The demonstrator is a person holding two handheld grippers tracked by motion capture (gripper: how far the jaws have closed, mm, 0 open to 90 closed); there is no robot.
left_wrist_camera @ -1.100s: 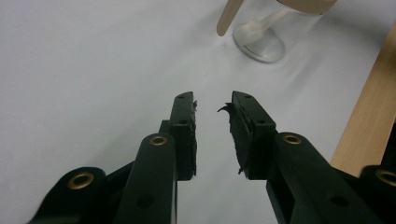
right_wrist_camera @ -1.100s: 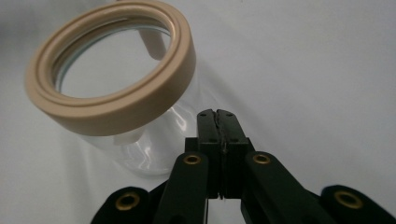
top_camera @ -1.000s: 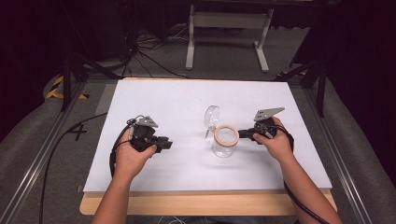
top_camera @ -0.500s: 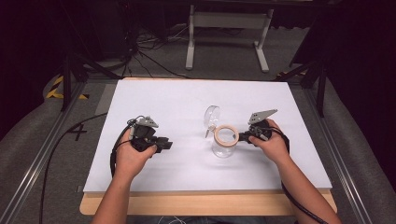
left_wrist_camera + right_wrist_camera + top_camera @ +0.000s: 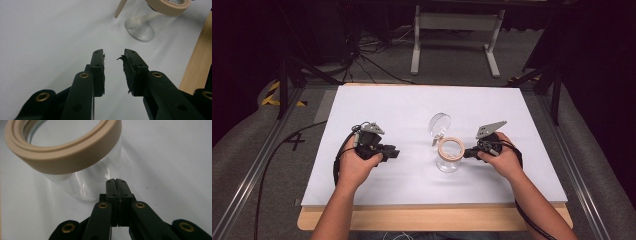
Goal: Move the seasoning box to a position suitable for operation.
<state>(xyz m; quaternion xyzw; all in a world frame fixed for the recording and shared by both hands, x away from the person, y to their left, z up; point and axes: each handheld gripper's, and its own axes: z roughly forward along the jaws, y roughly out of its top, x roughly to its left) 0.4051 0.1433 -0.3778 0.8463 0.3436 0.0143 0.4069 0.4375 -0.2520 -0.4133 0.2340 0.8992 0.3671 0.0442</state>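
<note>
Resting low over the white sheet [image 5: 377, 105], the left gripper [image 5: 391, 152] sits in the person's left hand [image 5: 354, 165] with its jaws apart and nothing between them; in the left gripper view the worn black pads [image 5: 100, 72] frame only bare white surface. From that gripper, the clear glass jar [image 5: 449, 156] stands at about three o'clock, apart from it, with open sheet between the two.

The right gripper [image 5: 468, 152], held in the right hand [image 5: 502, 160], has its jaws pressed together on nothing, their tips just beside the jar's wall on its three o'clock side; whether they touch the glass I cannot tell. In the right gripper view the jar's beige rim ring [image 5: 75, 152] looms just above the closed tips. A round clear lid [image 5: 439, 123] hinges up from the jar at about eleven o'clock.

Around all this the sheet lies open toward twelve o'clock and out to both sides. The wooden table edge [image 5: 437, 220] shows along six o'clock, and in the left gripper view it runs close past the jaws on the right. Cables [image 5: 362, 55] lie on the grey floor beyond the far edge.
</note>
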